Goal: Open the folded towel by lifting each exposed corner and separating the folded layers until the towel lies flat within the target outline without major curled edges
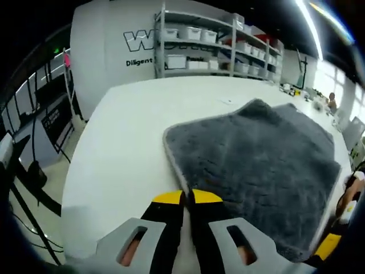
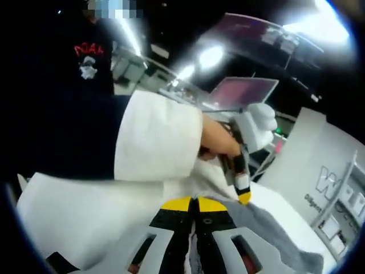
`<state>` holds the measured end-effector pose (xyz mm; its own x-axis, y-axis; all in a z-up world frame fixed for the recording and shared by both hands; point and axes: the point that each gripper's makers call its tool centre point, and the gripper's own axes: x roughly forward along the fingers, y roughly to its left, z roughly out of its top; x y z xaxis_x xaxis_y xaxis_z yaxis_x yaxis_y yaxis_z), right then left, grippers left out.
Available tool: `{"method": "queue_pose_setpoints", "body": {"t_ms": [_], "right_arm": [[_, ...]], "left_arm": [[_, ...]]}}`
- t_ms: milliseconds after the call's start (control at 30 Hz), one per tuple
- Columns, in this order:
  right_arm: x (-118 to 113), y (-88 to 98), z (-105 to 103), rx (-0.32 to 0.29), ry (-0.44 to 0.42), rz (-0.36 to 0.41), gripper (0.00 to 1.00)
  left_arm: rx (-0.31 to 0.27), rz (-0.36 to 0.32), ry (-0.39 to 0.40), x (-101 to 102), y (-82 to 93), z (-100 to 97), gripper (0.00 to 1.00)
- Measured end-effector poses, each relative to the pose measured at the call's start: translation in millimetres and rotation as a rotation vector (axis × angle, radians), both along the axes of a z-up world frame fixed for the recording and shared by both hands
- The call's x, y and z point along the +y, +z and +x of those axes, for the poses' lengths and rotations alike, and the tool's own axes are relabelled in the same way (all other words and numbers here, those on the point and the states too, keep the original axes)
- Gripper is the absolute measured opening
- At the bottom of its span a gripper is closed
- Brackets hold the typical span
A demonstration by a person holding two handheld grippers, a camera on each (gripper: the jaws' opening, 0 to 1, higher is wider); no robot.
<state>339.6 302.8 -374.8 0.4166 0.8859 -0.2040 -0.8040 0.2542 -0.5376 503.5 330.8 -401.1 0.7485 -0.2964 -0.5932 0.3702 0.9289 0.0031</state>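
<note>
A grey towel (image 1: 256,154) lies spread over the white table (image 1: 125,142), its surface mostly flat with a raised fold at the far edge. My left gripper (image 1: 187,197) is shut right at the towel's near left corner, which runs in under the yellow tips. From the right gripper view, that gripper (image 2: 244,197) points down onto the towel (image 2: 274,231), held by a hand (image 2: 219,140). My right gripper (image 2: 197,202) is shut, with a strip of towel edge between its jaws. Its yellow tip (image 1: 328,246) sits at the towel's near right edge.
Shelves of white bins (image 1: 217,45) stand behind the table against a lettered wall. Small items (image 1: 293,88) sit at the far right end. The table edge (image 1: 85,142) drops to the floor on the left. A person's white sleeve (image 2: 157,137) and dark top (image 2: 57,114) are close.
</note>
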Motion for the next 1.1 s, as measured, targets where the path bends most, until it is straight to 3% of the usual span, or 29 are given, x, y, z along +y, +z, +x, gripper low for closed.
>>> {"method": "queue_pose_setpoints", "body": {"t_ms": [267,633,1100], "right_arm": [[7.3,1.4,-4.9,-0.005,0.018,0.006,0.00],[17.3,2.8,-9.9,0.000,0.043,0.016,0.00],[24.1,4.4,-16.7,0.012,0.072,0.036,0.00]], "left_arm": [[0.017,-0.011,0.023,13.4,-4.9,0.6,0.04],[0.013,0.041,0.047,39.3,-0.9,14.5,0.04],[0.018,0.060,0.058,45.9,-0.7,8.5,0.04]]}}
